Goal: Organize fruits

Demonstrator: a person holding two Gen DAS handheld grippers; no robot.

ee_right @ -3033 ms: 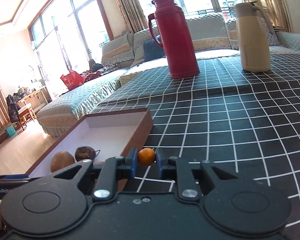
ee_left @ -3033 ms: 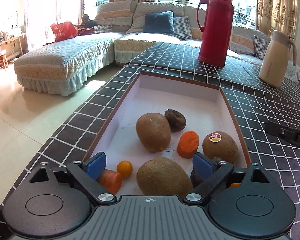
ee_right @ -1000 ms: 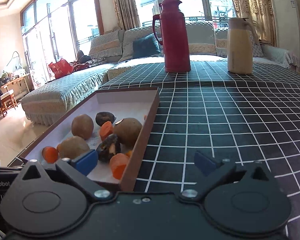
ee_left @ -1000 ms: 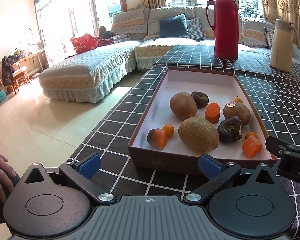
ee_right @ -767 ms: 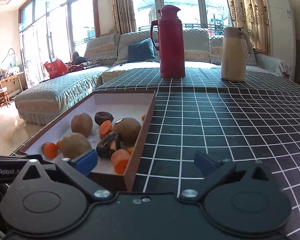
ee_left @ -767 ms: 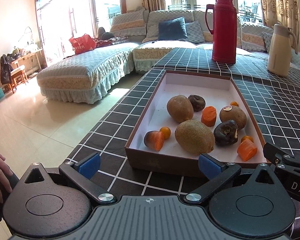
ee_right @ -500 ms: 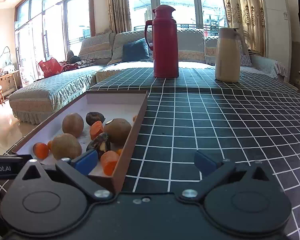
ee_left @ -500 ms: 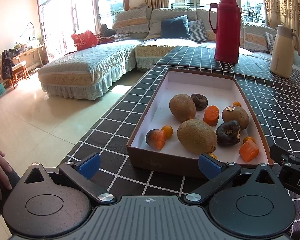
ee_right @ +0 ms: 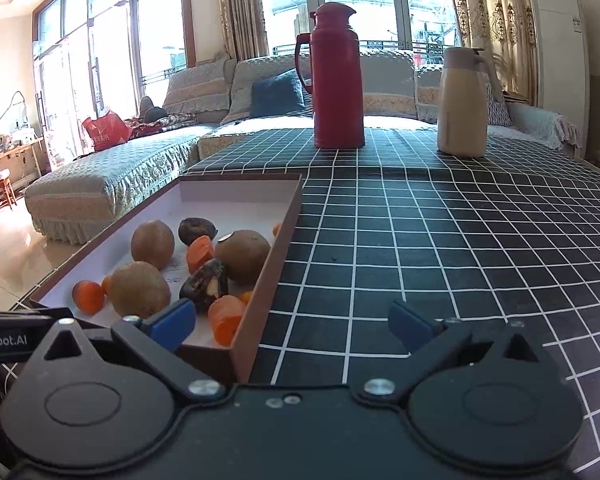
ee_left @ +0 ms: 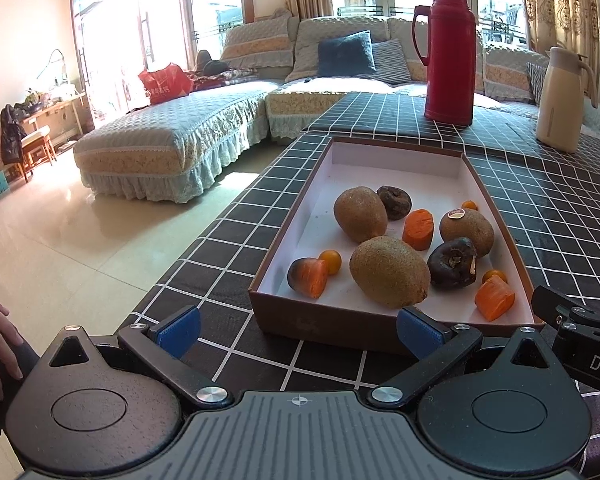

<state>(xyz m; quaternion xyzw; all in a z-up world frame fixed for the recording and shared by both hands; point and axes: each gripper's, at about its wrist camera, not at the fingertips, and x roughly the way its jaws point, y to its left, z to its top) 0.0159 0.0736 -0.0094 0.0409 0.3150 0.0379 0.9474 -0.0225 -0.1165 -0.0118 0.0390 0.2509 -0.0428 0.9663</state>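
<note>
both claws are parked at the near end of the table, probably because nothing loose is left on the cloth to be fetched. the left gripper (ee_left: 298, 328) is spread wide with nothing held and nothing touched, its blue pads (ee_left: 179, 329) hanging just short of the box's near wall. the right gripper (ee_right: 290, 322) is spread just as wide and empty too, with its left pad set over the box's near right corner and its right pad over bare checked tablecloth (ee_right: 440, 248). just ahead of the left claw, the fruit is all gathered in the brown box (ee_left: 328, 322): a big kiwi (ee_left: 389, 271) sits closest, a carrot-like chunk (ee_left: 309, 277) and a small orange fruit (ee_left: 331, 261) are ahead and to the left, and a dark wrinkled fruit (ee_left: 453, 262) plus another orange piece (ee_left: 495, 298) are ahead and to the right. further ahead two more kiwis are seen, one stickered (ee_left: 466, 232). the back half of the box is left bare, so the sorting looks about done. far ahead, a red thermos (ee_left: 449, 54) and a cream jug (ee_left: 561, 98) are stood well apart from everything.
</note>
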